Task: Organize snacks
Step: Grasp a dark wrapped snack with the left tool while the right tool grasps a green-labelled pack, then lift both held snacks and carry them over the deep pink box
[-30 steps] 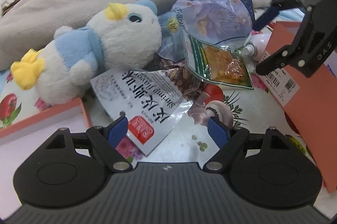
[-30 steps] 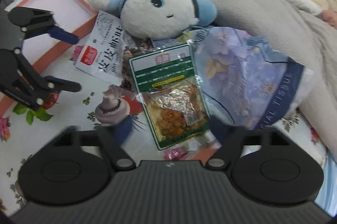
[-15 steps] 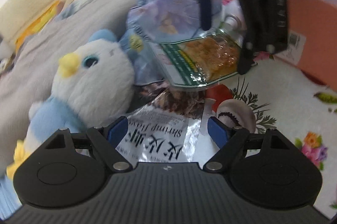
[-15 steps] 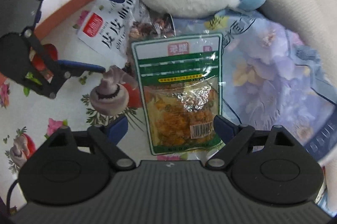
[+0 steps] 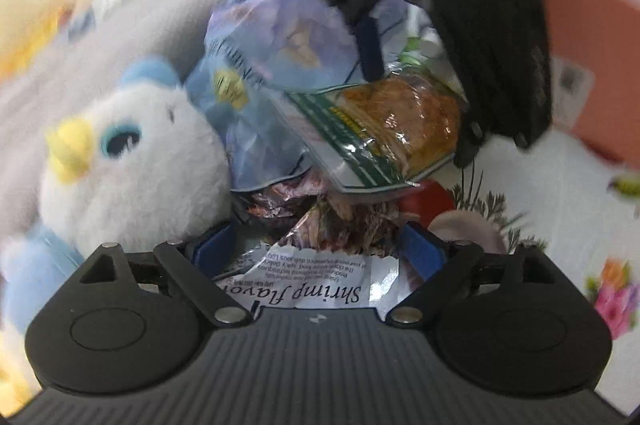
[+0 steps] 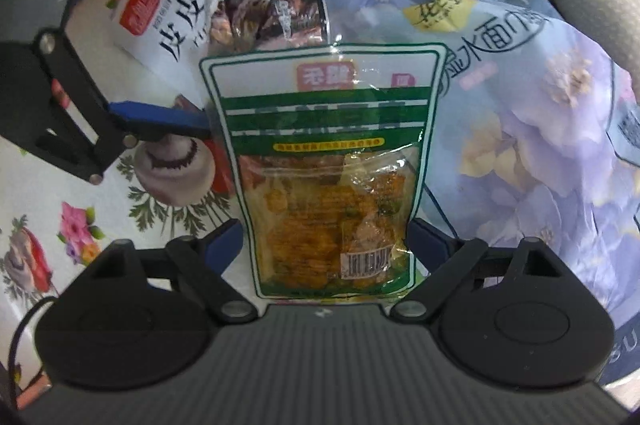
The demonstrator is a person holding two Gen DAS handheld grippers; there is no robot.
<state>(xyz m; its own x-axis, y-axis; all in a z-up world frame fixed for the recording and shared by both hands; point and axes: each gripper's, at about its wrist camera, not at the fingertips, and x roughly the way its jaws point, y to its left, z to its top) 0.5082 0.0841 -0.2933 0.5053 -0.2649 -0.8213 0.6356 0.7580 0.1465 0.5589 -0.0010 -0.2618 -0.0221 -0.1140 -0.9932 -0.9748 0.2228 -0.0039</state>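
Note:
A green-striped clear snack pouch with orange food lies between the open jaws of my right gripper; the pads stand beside its lower edges, apart from it. It also shows in the left wrist view under the right gripper. A silver shrimp-flavour packet lies between the open jaws of my left gripper; it also shows in the right wrist view, with the left gripper around it. A dark crinkled wrapper lies beneath both packets.
A white and blue plush penguin lies left of the packets. A large lilac flowered tissue pack lies to the right. An orange box stands at the far right. The surface is a flowered cloth, with a grey blanket behind.
Both grippers have moved in closer to the pile. The shrimp packet now sits between the left jaws and the green pouch between the right jaws.

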